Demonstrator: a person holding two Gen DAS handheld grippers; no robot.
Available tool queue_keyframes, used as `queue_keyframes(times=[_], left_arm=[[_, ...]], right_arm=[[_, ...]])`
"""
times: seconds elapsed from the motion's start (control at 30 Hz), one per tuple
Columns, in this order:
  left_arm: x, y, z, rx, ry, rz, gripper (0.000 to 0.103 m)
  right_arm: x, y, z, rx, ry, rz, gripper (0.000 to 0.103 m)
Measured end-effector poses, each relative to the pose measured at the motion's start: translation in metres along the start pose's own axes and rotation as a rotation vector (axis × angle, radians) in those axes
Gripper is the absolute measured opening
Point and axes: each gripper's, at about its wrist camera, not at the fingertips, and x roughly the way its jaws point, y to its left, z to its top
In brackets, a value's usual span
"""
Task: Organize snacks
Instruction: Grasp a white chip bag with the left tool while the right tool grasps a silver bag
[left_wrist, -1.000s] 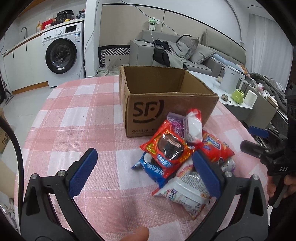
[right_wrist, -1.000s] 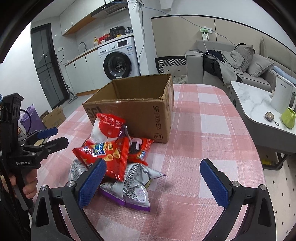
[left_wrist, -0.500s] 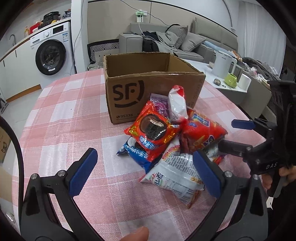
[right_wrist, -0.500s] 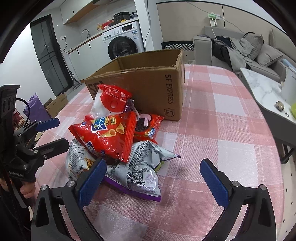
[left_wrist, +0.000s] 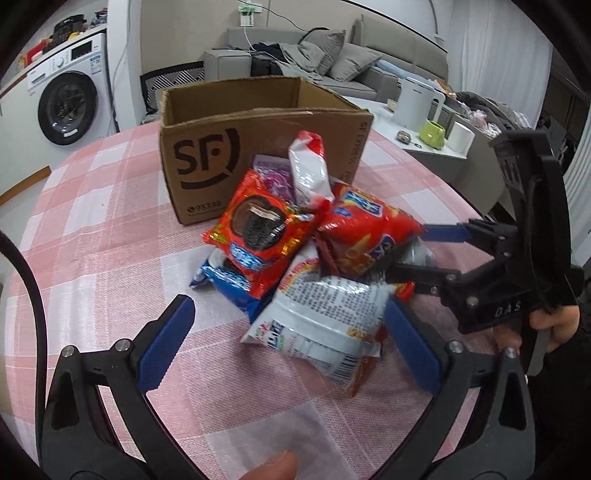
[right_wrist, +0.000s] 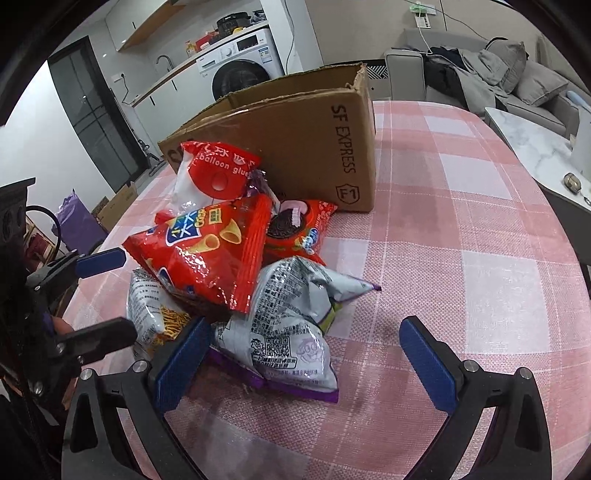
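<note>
1. Snack bags lie heaped on the pink-and-white checked surface (left_wrist: 110, 236), directly in front of an open cardboard box (left_wrist: 258, 147) printed "SF" on one wall and "SF EXPRESS" on the adjoining one.
2. Topmost toward the box, a white bag with a red top (right_wrist: 214, 173) stands nearly upright and leans against the box wall.
3. A red cookie bag (left_wrist: 258, 236) picturing a dark sandwich cookie lies over a blue bag (left_wrist: 229, 280), and a purple packet (left_wrist: 275, 177) shows just behind it.
4. A red corn-snack bag (right_wrist: 207, 254) lies tilted across the middle of the heap, above a silver bag with a purple edge (right_wrist: 288, 332) and a white bag showing stick snacks (right_wrist: 147, 314).
5. In the left wrist view, a white bag with printed text (left_wrist: 325, 325) is the nearest of the heap.
6. The left gripper (left_wrist: 288, 343) has its blue-padded fingers spread wide with nothing between them; its right finger (left_wrist: 413, 350) sits just beside or against the near white bag, I cannot tell which.
7. The right gripper (right_wrist: 306, 362) is likewise wide apart and holds nothing; its left finger (right_wrist: 181, 365) is right at the near edge of the silver bag.
8. Each gripper shows in the other's view, at opposite sides of the heap.
9. A washing machine (left_wrist: 66, 107) and a grey sofa (left_wrist: 332, 62) stand in the room behind.
</note>
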Motion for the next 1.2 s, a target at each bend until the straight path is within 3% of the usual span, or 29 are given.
queue_keyframes(times=[0.27,0.53,0.6,0.63,1.0,1.2], left_arm=[[0.017,-0.014,-0.004,0.063,0.053,-0.023,0.102],[0.031,-0.022,-0.005,0.079,0.081,-0.028,0.102],[0.034,-0.023,-0.003,0.073,0.084,-0.019,0.102],[0.036,-0.023,-0.003,0.067,0.086,-0.017,0.102],[0.042,-0.014,-0.003,0.02,0.079,-0.047,0.102],[0.032,-0.007,-0.007,0.037,0.067,-0.073,0.09]], right_arm=[[0.0,-0.005,0.0,0.017,-0.006,0.032,0.1],[0.0,0.003,-0.003,0.007,-0.016,0.106,0.071],[-0.001,0.004,-0.002,0.004,-0.012,0.14,0.053],[-0.003,0.004,-0.002,0.0,-0.02,0.131,0.051],[-0.025,-0.01,0.0,0.012,-0.082,0.1,0.049],[-0.027,-0.007,-0.002,0.007,-0.082,0.094,0.049]])
